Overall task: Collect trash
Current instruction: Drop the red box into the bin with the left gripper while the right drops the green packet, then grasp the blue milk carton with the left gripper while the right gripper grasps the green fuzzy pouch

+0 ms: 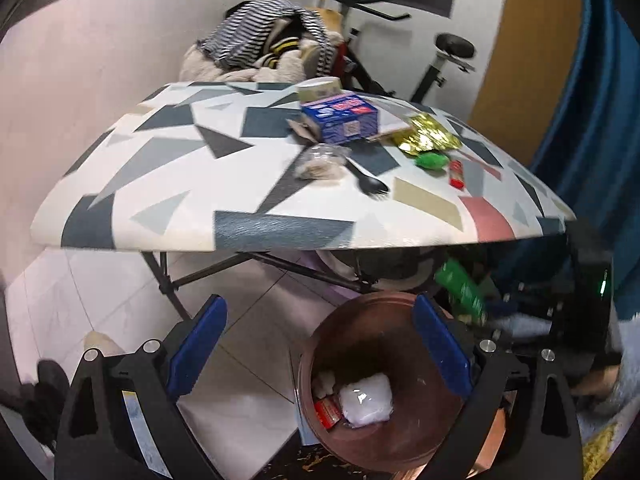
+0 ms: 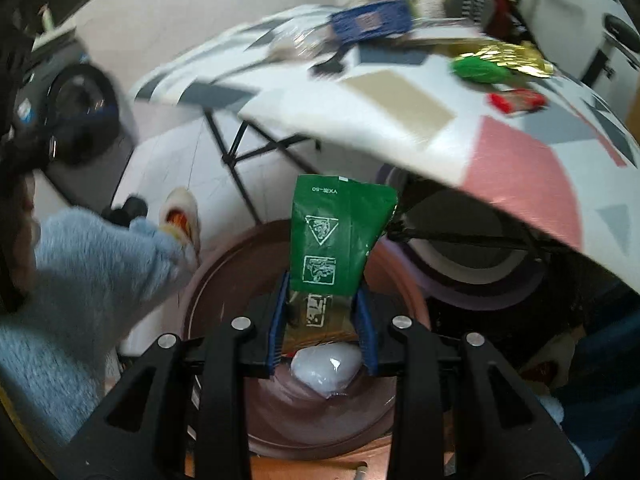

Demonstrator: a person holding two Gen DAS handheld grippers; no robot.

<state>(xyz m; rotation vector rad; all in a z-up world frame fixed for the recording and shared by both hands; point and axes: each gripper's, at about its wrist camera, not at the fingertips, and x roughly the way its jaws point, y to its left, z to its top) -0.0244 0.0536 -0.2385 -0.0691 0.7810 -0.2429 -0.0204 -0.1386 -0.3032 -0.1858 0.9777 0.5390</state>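
Note:
My right gripper [image 2: 322, 300] is shut on a green packet [image 2: 340, 236] and holds it over the brown round bin [image 2: 216, 280]; the packet also shows in the left wrist view [image 1: 460, 288]. My left gripper [image 1: 320, 340] is open and empty above the bin [image 1: 320, 360], which holds a clear plastic bag [image 1: 366, 400] and a red wrapper [image 1: 328, 412]. On the patterned table [image 1: 200, 176] lie a blue box [image 1: 340, 118], a gold wrapper [image 1: 428, 136], a green wrapper [image 1: 430, 160], a red wrapper [image 1: 456, 174], a black spork [image 1: 370, 182] and a clear bag [image 1: 320, 162].
A pile of clothes [image 1: 260, 48] and an exercise bike [image 1: 440, 60] stand behind the table. A blue curtain [image 1: 592, 120] hangs at the right. The table's folding legs [image 1: 168, 280] stand on the tiled floor [image 1: 100, 300] beside the bin.

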